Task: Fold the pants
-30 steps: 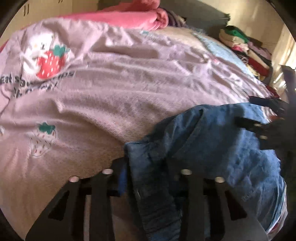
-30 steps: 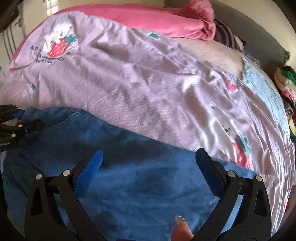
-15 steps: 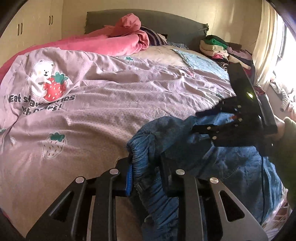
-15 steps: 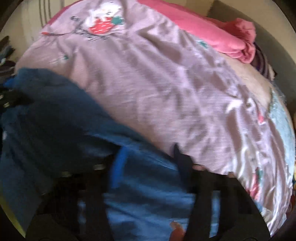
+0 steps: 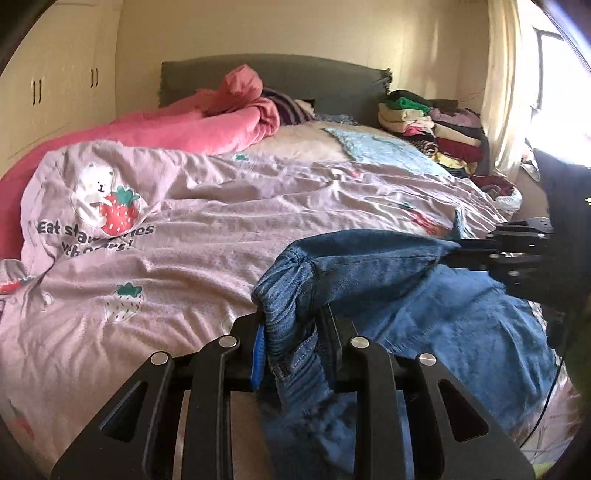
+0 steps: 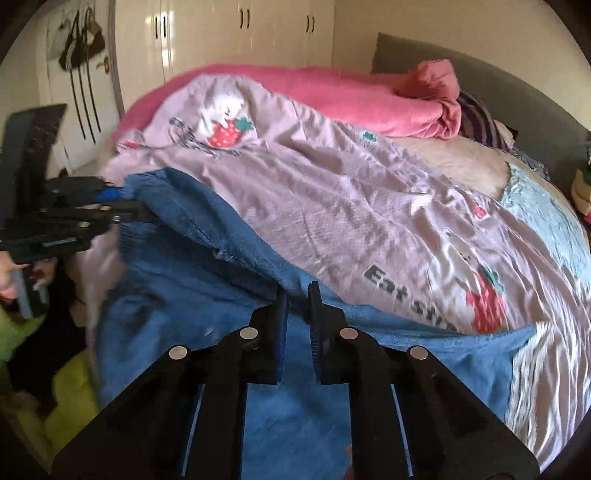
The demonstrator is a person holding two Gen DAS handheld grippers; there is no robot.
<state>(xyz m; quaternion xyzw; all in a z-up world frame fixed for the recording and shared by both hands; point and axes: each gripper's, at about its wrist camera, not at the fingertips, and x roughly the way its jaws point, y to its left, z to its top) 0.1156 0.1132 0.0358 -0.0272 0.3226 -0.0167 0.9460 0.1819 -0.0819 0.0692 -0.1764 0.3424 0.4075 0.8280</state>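
Observation:
The blue denim pants [image 5: 436, 317] lie at the near edge of the bed, lifted along one edge. My left gripper [image 5: 293, 332] is shut on the bunched waistband at its near left end. My right gripper [image 6: 297, 299] is shut on the same raised edge further along; it also shows in the left wrist view [image 5: 452, 254] at the right. The left gripper also shows in the right wrist view [image 6: 122, 206] at the left, holding the waistband. The pants [image 6: 207, 295] hang stretched between the two grippers.
The bed carries a lilac strawberry-print duvet [image 5: 221, 206], a pink blanket [image 5: 192, 125] at the head, and a stack of folded clothes [image 5: 428, 122] at the far right. A grey headboard [image 5: 280, 77] and cream wardrobes [image 6: 240, 33] stand behind.
My right gripper closed on the pants' edge. Both grippers rose, lifting the waistband edge off the bed and pulling it taut between them.

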